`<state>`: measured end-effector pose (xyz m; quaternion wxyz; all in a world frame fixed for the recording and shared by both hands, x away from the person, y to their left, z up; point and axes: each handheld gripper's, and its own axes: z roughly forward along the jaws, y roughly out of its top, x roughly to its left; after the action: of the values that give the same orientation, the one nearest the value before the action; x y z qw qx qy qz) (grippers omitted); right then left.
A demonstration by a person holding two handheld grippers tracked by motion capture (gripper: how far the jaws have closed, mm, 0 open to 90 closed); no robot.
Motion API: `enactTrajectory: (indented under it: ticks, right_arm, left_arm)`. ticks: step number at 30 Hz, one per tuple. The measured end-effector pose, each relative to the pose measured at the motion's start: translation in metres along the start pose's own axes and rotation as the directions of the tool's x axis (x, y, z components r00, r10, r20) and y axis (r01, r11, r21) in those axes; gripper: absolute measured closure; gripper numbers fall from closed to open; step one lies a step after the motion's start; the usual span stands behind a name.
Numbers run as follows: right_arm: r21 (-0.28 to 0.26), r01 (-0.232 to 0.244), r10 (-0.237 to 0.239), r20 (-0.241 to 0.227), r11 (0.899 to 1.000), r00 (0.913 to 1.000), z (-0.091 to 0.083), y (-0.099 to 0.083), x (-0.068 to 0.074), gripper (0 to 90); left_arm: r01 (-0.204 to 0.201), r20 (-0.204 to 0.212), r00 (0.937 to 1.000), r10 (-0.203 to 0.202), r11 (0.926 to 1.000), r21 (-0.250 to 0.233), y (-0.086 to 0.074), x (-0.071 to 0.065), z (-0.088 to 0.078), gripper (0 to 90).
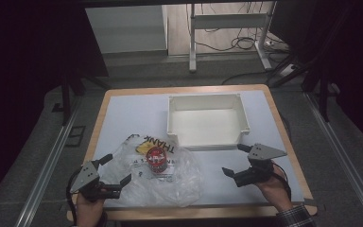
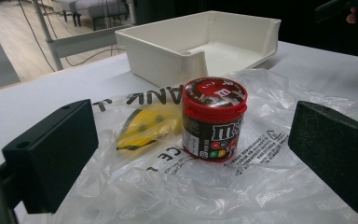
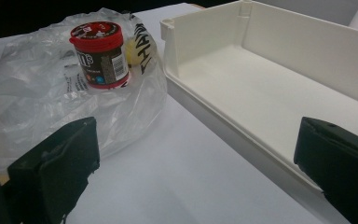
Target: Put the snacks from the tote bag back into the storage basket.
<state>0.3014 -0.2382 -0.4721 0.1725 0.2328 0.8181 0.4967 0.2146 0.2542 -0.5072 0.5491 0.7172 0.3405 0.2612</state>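
A red-lidded candy jar (image 1: 156, 160) (image 2: 213, 120) (image 3: 99, 55) stands upright on a clear plastic bag (image 1: 168, 177) (image 2: 214, 186) (image 3: 32, 98) printed with black letters and a yellow smiley. An empty white bin (image 1: 208, 120) (image 2: 200, 44) (image 3: 270, 88) sits behind it, its open side toward me. My left gripper (image 1: 114, 171) (image 2: 191, 158) is open at the bag's left edge, jaws wide and pointing at the jar. At the bin's front right corner my right gripper (image 1: 235, 160) (image 3: 200, 172) is open and holds nothing.
The white table top (image 1: 132, 113) has a wooden rim (image 1: 288, 142). Beyond its far edge stand a metal frame (image 1: 229, 23) and loose cables (image 1: 246, 42) on the floor. Rails (image 1: 47, 161) run along both sides of the table.
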Motion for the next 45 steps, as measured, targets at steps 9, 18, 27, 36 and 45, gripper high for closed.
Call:
enactTrajectory:
  ticks: [9, 18, 27, 36, 45]
  right_arm:
    - [0.026, 0.001, 0.0, -0.027, 1.0, 0.9996, 0.008, 0.002, 0.002, 0.3]
    - [0.044, 0.008, -0.006, -0.043, 0.999, 0.9991, 0.015, 0.004, 0.005, 0.3]
    - [0.046, 0.025, -0.022, -0.065, 0.999, 0.9976, 0.023, 0.009, 0.007, 0.3]
    - [0.055, 0.025, -0.019, -0.104, 0.998, 0.9944, 0.031, 0.014, 0.01, 0.3]
    - [0.075, 0.057, -0.046, -0.14, 0.996, 0.9891, 0.044, 0.024, 0.017, 0.3]
  left_arm:
    - [-0.006, -0.019, 0.9998, 0.006, 1.0, -0.005, -0.001, -0.001, 0.0, 0.9]
    - [0.005, -0.034, 0.9994, -0.005, 0.9996, -0.029, -0.003, 0.0, -0.001, 0.7]
    - [-0.015, -0.065, 0.9978, 0.013, 0.9995, -0.028, -0.003, -0.001, -0.001, 0.0]
    - [-0.011, -0.058, 0.9983, 0.009, 0.9994, -0.032, -0.006, -0.001, 0.001, 0.0]
    - [0.005, -0.042, 0.9991, -0.006, 0.9997, -0.023, -0.007, 0.0, 0.002, 0.0]
